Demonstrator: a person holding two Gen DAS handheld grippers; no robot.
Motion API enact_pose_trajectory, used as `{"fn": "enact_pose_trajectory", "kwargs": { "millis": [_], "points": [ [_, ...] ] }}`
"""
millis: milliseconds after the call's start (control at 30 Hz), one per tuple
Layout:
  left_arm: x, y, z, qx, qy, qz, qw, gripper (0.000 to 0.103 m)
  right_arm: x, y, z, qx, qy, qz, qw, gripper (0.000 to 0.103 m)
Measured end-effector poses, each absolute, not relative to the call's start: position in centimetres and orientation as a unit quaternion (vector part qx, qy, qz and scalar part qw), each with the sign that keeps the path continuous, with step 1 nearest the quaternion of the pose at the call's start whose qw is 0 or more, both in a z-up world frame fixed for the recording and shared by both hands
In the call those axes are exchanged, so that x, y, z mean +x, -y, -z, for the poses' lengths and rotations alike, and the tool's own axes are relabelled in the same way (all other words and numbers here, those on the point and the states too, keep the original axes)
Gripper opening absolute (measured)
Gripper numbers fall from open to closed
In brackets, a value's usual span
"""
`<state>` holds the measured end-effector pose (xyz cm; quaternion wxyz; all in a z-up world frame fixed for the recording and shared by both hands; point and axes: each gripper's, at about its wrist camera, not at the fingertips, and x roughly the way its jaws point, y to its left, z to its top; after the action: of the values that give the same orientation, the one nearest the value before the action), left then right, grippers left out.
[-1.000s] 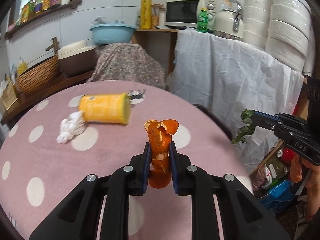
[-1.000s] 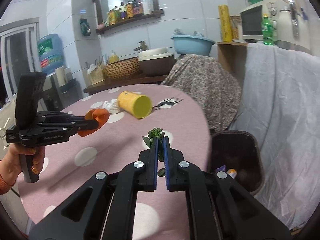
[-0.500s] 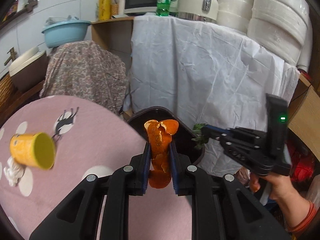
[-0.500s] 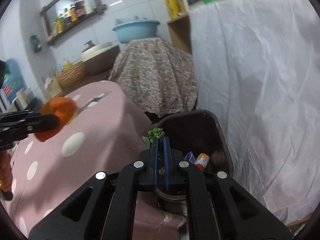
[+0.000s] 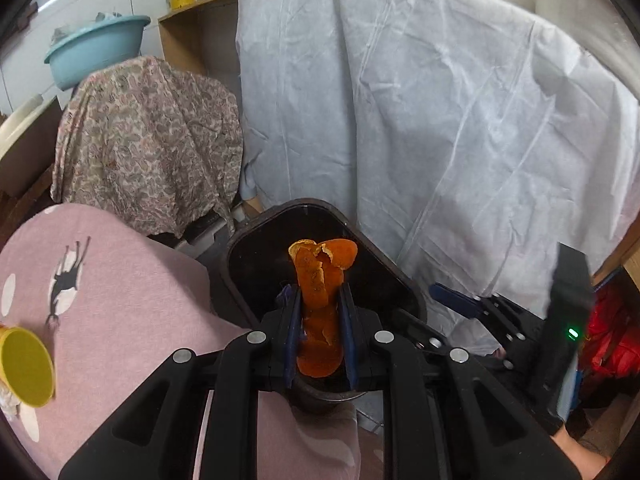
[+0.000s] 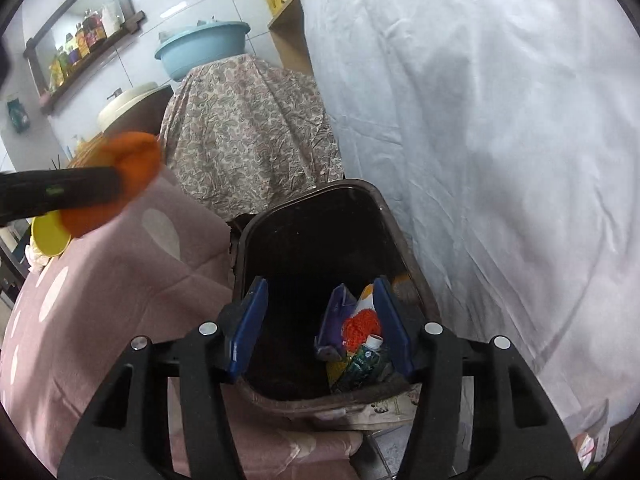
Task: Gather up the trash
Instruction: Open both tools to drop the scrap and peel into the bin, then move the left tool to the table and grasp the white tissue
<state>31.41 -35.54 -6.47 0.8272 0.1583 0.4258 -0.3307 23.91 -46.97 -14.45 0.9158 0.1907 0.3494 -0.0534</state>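
My left gripper [image 5: 319,300] is shut on an orange peel [image 5: 322,280] and hangs over the near rim of the dark trash bin [image 5: 404,284] beside the table. My right gripper [image 6: 322,312] is over the same bin [image 6: 260,224]; its jaws are opening and nothing sits between them. The green sprig it held is not visible. Inside the bin lie a carton and wrappers [image 6: 356,336]. The left gripper with the peel [image 6: 132,164] shows blurred at the left of the right wrist view. The right gripper [image 5: 460,300] appears at the right of the left wrist view.
A pink polka-dot tablecloth [image 5: 120,300] covers the table left of the bin, with a yellow cup [image 5: 24,368] lying on it. A white sheet [image 5: 440,120] hangs behind the bin, a patterned cloth [image 5: 148,140] covers something beside it, and a blue basin [image 5: 96,52] stands above.
Both grippers swung from over the table to the bin and came lower. The right gripper's jaws parted and the green sprig is gone from them. The left keeps its hold on the peel.
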Motion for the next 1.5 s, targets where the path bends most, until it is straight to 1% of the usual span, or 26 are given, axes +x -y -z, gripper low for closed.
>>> {"fn": "enact_pose_trajectory", "kwargs": {
  "millis": [67,133,200,467,567,633,667,700,733,933,1033,1133,1167,1200,1233,1367,1500],
  "points": [
    [32.2,36.4,7.2,0.161,-0.438,0.325,0.822,0.019,22.8,47.2,14.4,0.190,-0.347,0.059,0.916,0.057],
    [33.1,37.3,8.0,0.166,-0.448,0.318,0.819,0.019,21.6,47.1,14.2,0.182,-0.344,0.066,0.919,0.064],
    [34.1,38.1,8.9,0.155,-0.471,0.315,0.809,0.019,20.5,46.9,14.3,0.182,-0.342,0.072,0.919,0.067],
    [37.0,40.4,13.0,0.110,-0.539,0.281,0.787,0.019,17.1,47.1,14.7,0.206,-0.344,0.073,0.913,0.067],
    [37.2,41.0,13.3,0.121,-0.541,0.266,0.789,0.019,16.1,46.8,14.4,0.191,-0.344,0.083,0.916,0.067],
    [37.2,41.2,12.8,0.118,-0.531,0.270,0.795,0.029,15.4,46.8,14.2,0.181,-0.343,0.088,0.917,0.067],
    [37.3,41.3,12.8,0.116,-0.529,0.268,0.796,0.046,15.1,46.8,14.1,0.178,-0.343,0.090,0.918,0.067],
    [37.2,41.3,12.6,0.114,-0.527,0.264,0.800,0.060,14.9,46.7,14.1,0.175,-0.344,0.091,0.918,0.067],
    [37.1,41.3,12.4,0.110,-0.523,0.264,0.803,0.063,14.7,46.7,14.0,0.173,-0.344,0.091,0.918,0.067],
    [35.7,40.2,10.8,0.097,-0.505,0.297,0.804,0.067,14.3,46.7,13.6,0.174,-0.344,0.085,0.919,0.068],
    [34.0,38.6,9.4,0.089,-0.484,0.323,0.809,0.073,14.1,46.3,13.2,0.168,-0.344,0.079,0.920,0.068],
    [32.0,35.8,7.8,0.082,-0.457,0.344,0.816,0.079,14.0,45.8,12.9,0.166,-0.345,0.070,0.921,0.069],
    [31.6,35.0,7.5,0.080,-0.451,0.348,0.818,0.081,14.0,45.5,12.7,0.166,-0.345,0.066,0.922,0.070],
    [30.9,33.8,7.0,0.079,-0.443,0.352,0.820,0.082,14.0,45.3,12.6,0.166,-0.344,0.063,0.922,0.074],
    [30.3,32.6,6.6,0.078,-0.438,0.356,0.822,0.083,13.9,44.9,12.5,0.165,-0.343,0.059,0.923,0.075],
    [28.6,27.6,5.0,0.071,-0.415,0.357,0.834,0.085,14.1,43.4,11.9,0.157,-0.347,0.040,0.924,0.075],
    [27.0,22.9,3.4,0.074,-0.379,0.338,0.859,0.090,14.5,41.5,11.0,0.147,-0.345,0.017,0.927,0.076]
  ]
}}
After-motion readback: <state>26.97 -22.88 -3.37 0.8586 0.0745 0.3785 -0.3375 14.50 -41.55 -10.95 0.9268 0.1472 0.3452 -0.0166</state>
